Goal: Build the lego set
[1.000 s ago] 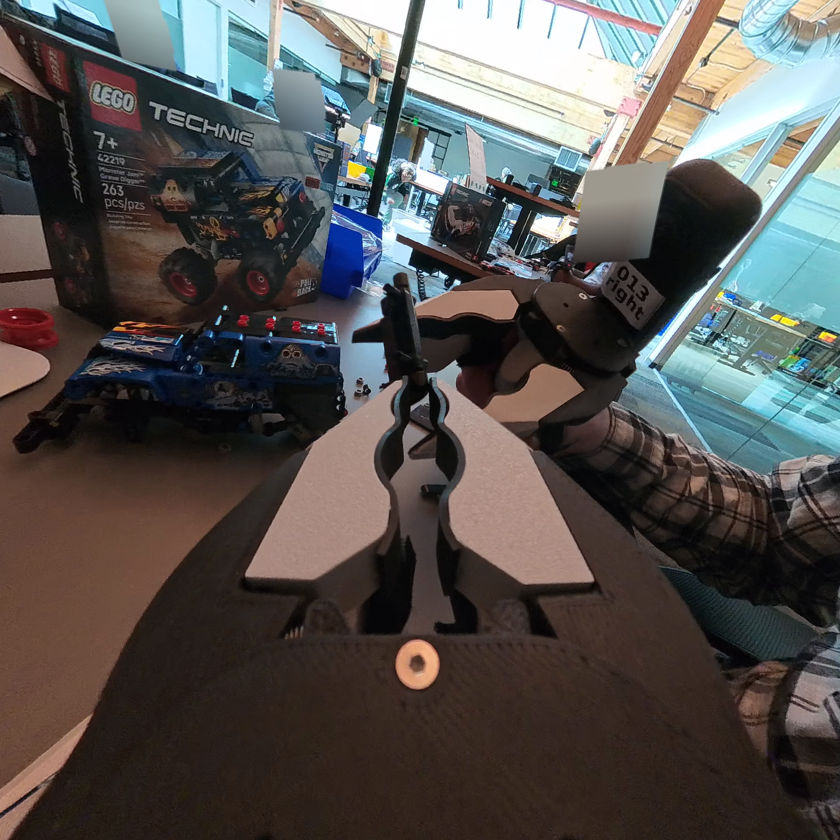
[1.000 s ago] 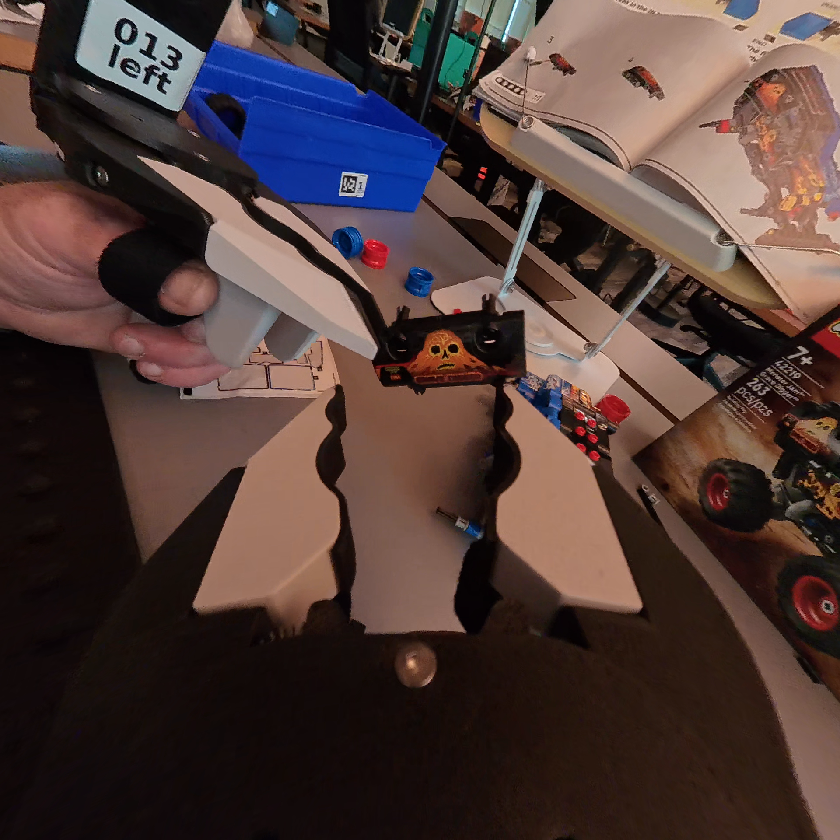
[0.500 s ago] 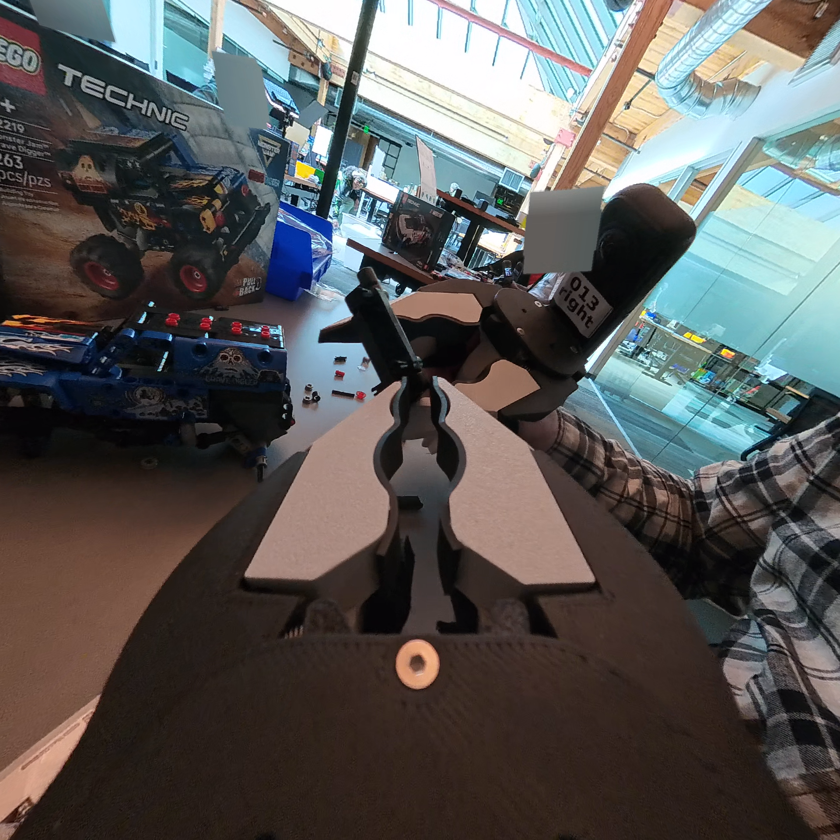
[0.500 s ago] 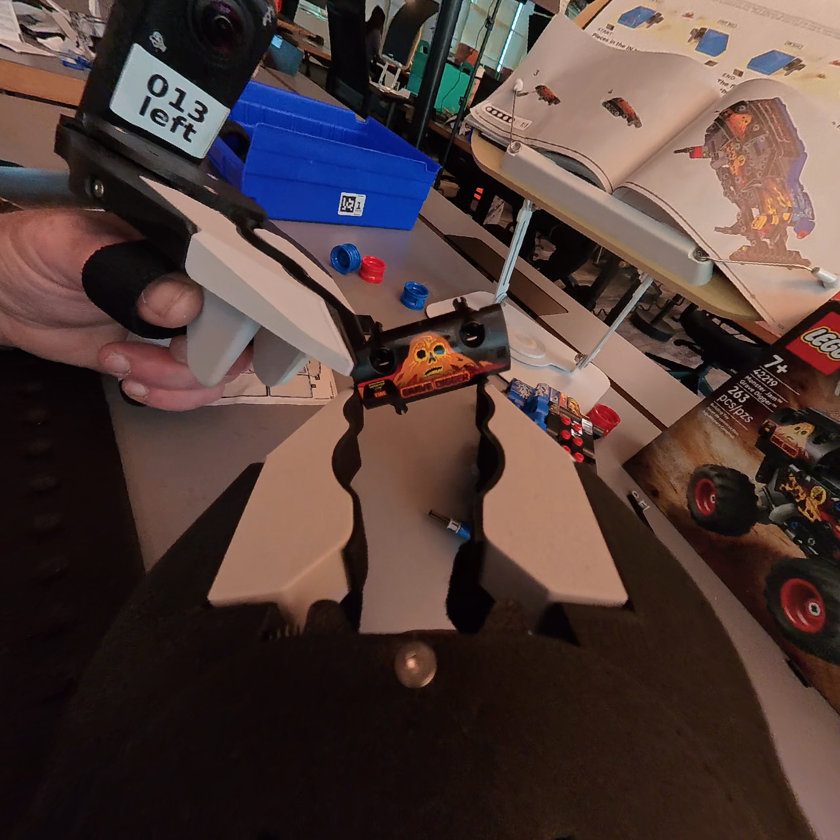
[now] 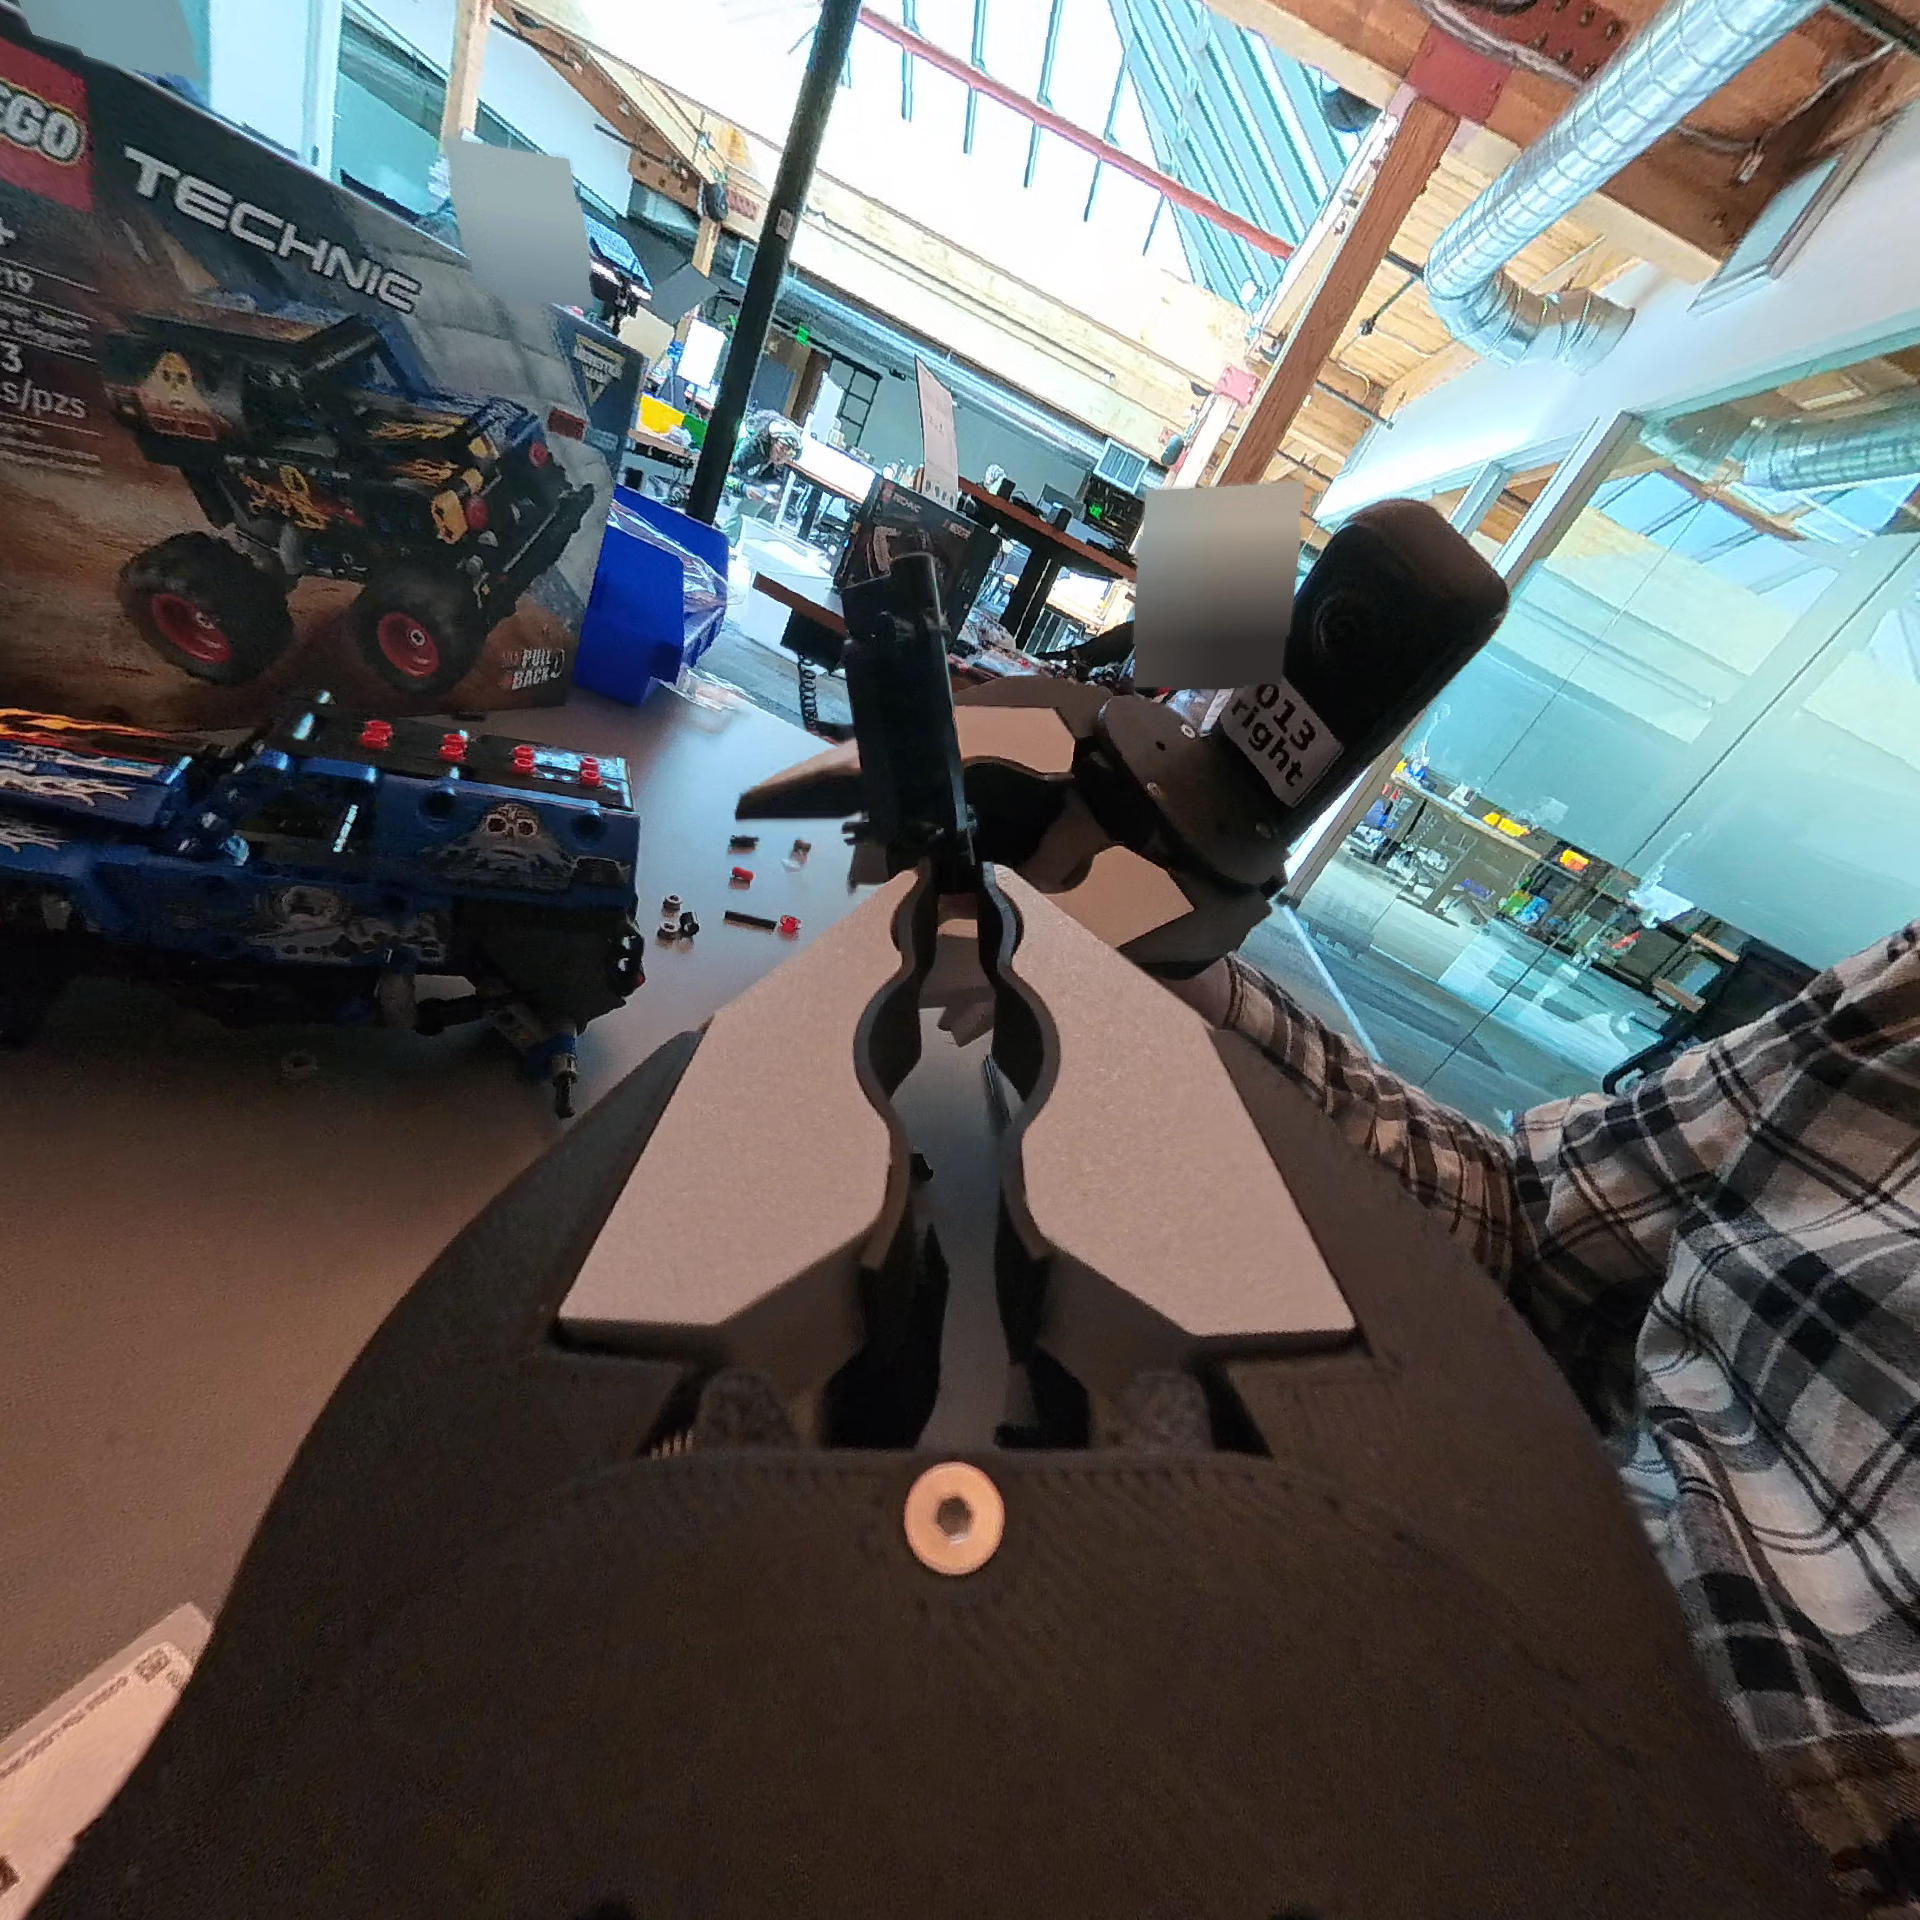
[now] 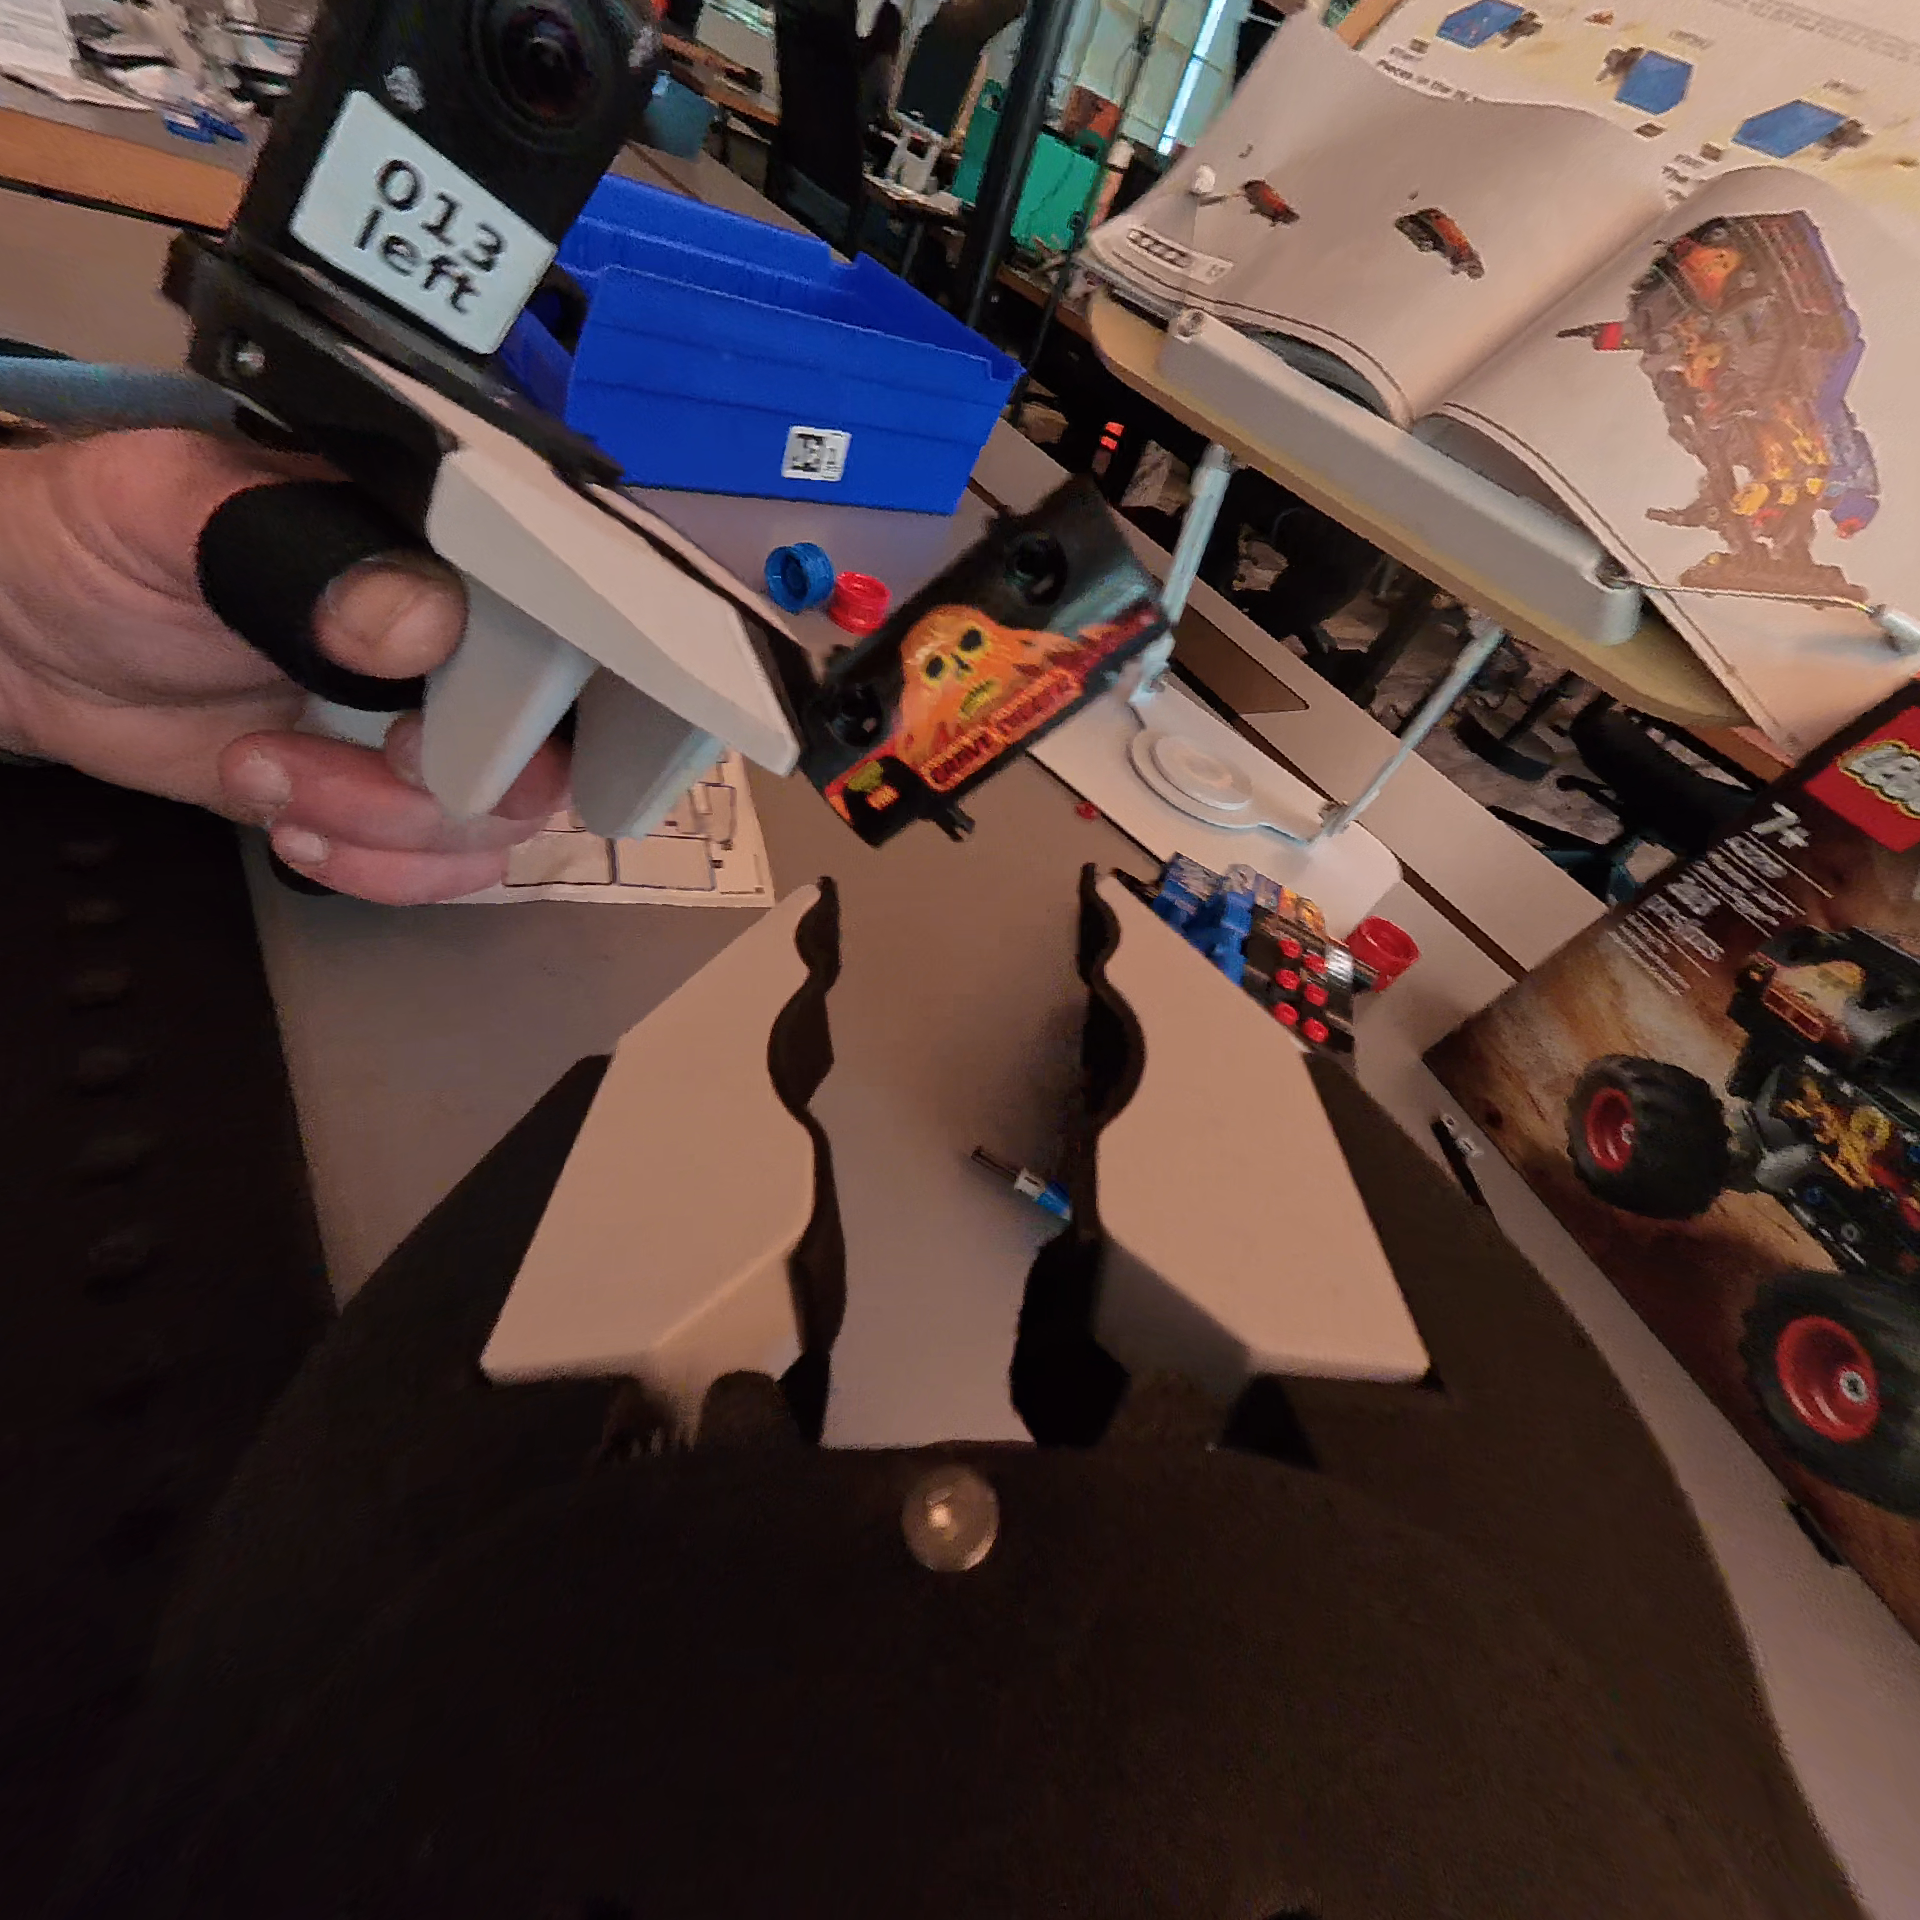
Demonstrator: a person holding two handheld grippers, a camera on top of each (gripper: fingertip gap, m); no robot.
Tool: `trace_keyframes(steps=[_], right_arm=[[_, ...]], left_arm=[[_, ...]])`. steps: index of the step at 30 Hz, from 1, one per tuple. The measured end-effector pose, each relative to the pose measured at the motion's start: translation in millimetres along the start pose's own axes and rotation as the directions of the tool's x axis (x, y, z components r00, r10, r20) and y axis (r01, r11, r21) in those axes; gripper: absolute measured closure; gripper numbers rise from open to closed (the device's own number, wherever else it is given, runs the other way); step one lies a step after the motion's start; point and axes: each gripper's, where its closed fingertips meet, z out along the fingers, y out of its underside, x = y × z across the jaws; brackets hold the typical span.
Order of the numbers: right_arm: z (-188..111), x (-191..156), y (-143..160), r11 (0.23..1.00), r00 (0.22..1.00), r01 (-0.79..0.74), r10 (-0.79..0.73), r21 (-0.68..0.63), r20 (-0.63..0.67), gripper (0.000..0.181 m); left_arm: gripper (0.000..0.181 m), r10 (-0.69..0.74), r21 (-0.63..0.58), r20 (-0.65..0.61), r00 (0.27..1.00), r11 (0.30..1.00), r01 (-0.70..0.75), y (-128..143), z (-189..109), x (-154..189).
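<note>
Black, with an orange skull sticker, the panel [image 6: 987,665] is pinched by one end at the tip of the left gripper [image 5: 951,883], whose jaws are clenched on it. It hangs in the air above the table [image 6: 436,1018], just ahead of the right gripper [image 6: 956,914]. A second ago the panel lay nearly level, right at the right gripper's fingertips; now it is tilted, its far end raised, and it has lifted clear of them. In the left wrist view it also stands taller and closer to upright than before. The right gripper is released and empty, fingers spread as before. That probably means the handover or regrip is over and the left gripper alone carries the panel toward the truck [image 5: 312,873], which sits on the table to its left, well apart.

The left gripper points forward and slightly up, held in a bare hand [image 6: 208,665]. The right comes in from the opposite side, on a plaid sleeve [image 5: 1558,1195].
</note>
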Motion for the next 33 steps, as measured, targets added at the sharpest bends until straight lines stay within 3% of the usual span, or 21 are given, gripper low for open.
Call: trace_keyframes(steps=[2, 6, 14, 16, 21, 33], right_arm=[[-2, 11, 0, 1.000, 0.998, -0.009, 0.009, 0.000, -0.056, 0.117], [-2, 8, -4, 0.996, 0.993, 0.084, -0.083, 0.004, -0.084, 0.103], [-4, -6, -3, 0.980, 0.979, 0.199, -0.200, -0.008, -0.036, 0.138], [-4, -7, -3, 0.982, 0.981, 0.190, -0.190, -0.008, -0.032, 0.134], [-5, -1, -7, 0.982, 0.980, 0.187, -0.185, 0.008, -0.075, 0.103], [-5, -8, -8, 0.953, 0.950, 0.303, -0.302, -0.003, -0.078, 0.108]], left_arm=[[0.175, -0.032, 0.011, -0.011, 0.999, 0.999, 0.032, -2, -1, -1], [0.175, -0.098, -0.037, -0.080, 0.992, 0.995, 0.095, 7, 4, 7], [0.175, -0.145, -0.111, -0.134, 0.980, 0.985, 0.131, 20, 8, 17], [0.175, -0.152, -0.102, -0.121, 0.981, 0.985, 0.140, 19, 7, 14], [0.175, -0.168, -0.081, -0.096, 0.981, 0.984, 0.161, 16, 5, 7], [0.175, -0.226, -0.166, -0.149, 0.963, 0.965, 0.201, 29, 9, 16]])
